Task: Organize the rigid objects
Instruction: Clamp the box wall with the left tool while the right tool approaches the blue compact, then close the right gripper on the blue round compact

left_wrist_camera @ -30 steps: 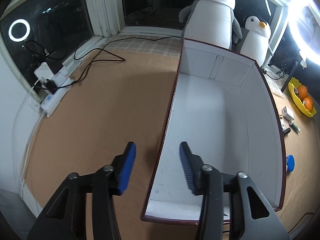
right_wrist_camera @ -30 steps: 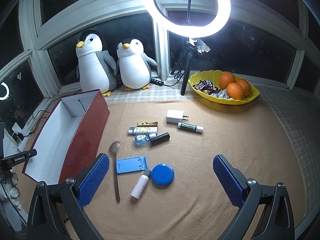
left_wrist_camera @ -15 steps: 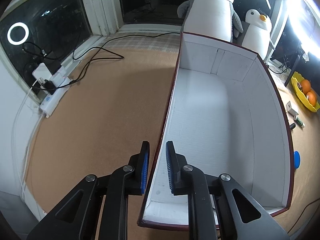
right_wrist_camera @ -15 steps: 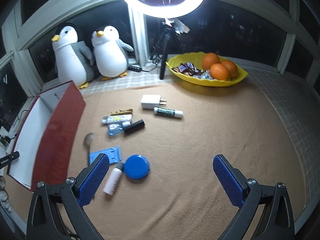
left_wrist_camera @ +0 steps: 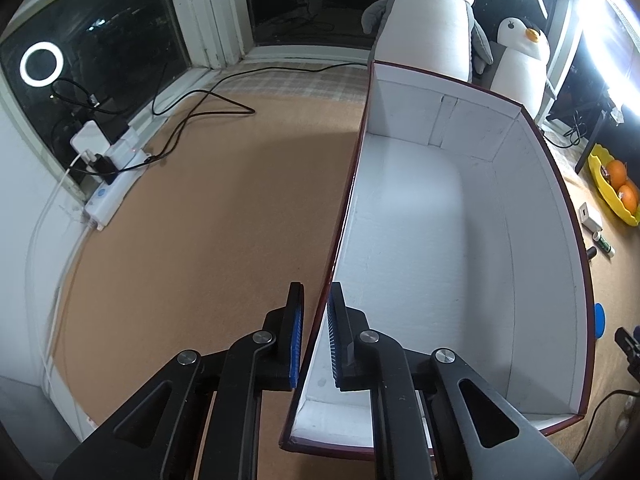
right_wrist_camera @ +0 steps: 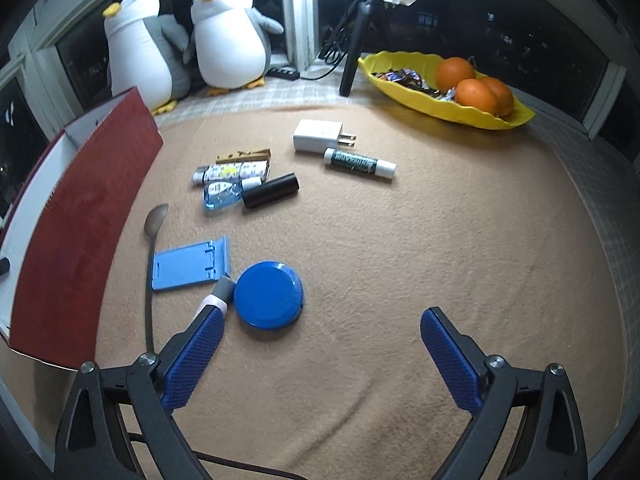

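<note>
A long box, dark red outside and white inside, lies empty on the tan carpet. My left gripper is shut on its left wall near the front corner, one pad on each side. In the right wrist view the box sits at the left. My right gripper hangs low over the carpet, its jaws wide and closing, with nothing between them. Just ahead of its left finger lie a blue round lid, a small pink bottle, a blue phone stand and a spoon.
Farther back lie a black tube, a clear blue bottle, a patterned tube, a clothespin, a white charger and a green stick. A yellow bowl holds oranges. Two plush penguins and a power strip line the window.
My left jaws have closed onto the box's left wall. My right gripper has sunk toward the carpet, nearer the blue lid, and its jaws have narrowed a little.
</note>
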Available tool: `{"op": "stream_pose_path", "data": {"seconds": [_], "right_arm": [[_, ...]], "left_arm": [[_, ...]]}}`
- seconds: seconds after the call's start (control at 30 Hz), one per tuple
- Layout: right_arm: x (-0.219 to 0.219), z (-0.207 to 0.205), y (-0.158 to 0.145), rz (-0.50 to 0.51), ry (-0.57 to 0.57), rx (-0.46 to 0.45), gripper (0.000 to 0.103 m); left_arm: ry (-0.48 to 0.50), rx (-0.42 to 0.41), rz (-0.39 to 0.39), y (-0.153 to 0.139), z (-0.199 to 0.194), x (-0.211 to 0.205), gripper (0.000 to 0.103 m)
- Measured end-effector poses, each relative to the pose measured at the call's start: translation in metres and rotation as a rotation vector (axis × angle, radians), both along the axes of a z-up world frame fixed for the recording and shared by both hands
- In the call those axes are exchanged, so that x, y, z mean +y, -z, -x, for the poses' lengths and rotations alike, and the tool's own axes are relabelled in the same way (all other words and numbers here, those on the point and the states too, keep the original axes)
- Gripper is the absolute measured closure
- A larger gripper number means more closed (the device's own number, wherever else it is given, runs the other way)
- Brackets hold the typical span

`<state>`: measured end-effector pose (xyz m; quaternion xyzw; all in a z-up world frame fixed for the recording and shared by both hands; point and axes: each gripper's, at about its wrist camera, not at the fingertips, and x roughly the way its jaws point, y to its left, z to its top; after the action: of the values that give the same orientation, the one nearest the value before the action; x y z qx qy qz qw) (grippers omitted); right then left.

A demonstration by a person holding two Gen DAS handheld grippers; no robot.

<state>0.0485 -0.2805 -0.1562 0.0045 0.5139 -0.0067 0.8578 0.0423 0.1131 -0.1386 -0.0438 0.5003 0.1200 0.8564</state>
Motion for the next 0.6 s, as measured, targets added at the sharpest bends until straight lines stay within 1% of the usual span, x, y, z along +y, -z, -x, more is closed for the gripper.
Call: {"op": "stream_pose_path", "data": {"seconds": [0.13,0.2,0.27,0.6], "right_arm": [[0.002,-0.004,0.01,-0.003,-0.026,0.024,0.012],[0.003,-0.006,0.014,0.0,-0.041,0.033,0.018],[0.006,-0.008,0.019,0.001,-0.064,0.043,0.02],[0.015,-0.019,0.037,0.009,-0.118,0.082,0.026]], "left_arm": [[-0.006,0.009,-0.003,0.002,0.0,-0.001,0.093],[-0.008,0.017,-0.004,0.003,0.0,-0.001,0.093],[-0.011,0.022,-0.008,0.004,-0.001,-0.002,0.093],[-0.024,0.039,-0.022,0.005,-0.001,-0.003,0.093]]}}
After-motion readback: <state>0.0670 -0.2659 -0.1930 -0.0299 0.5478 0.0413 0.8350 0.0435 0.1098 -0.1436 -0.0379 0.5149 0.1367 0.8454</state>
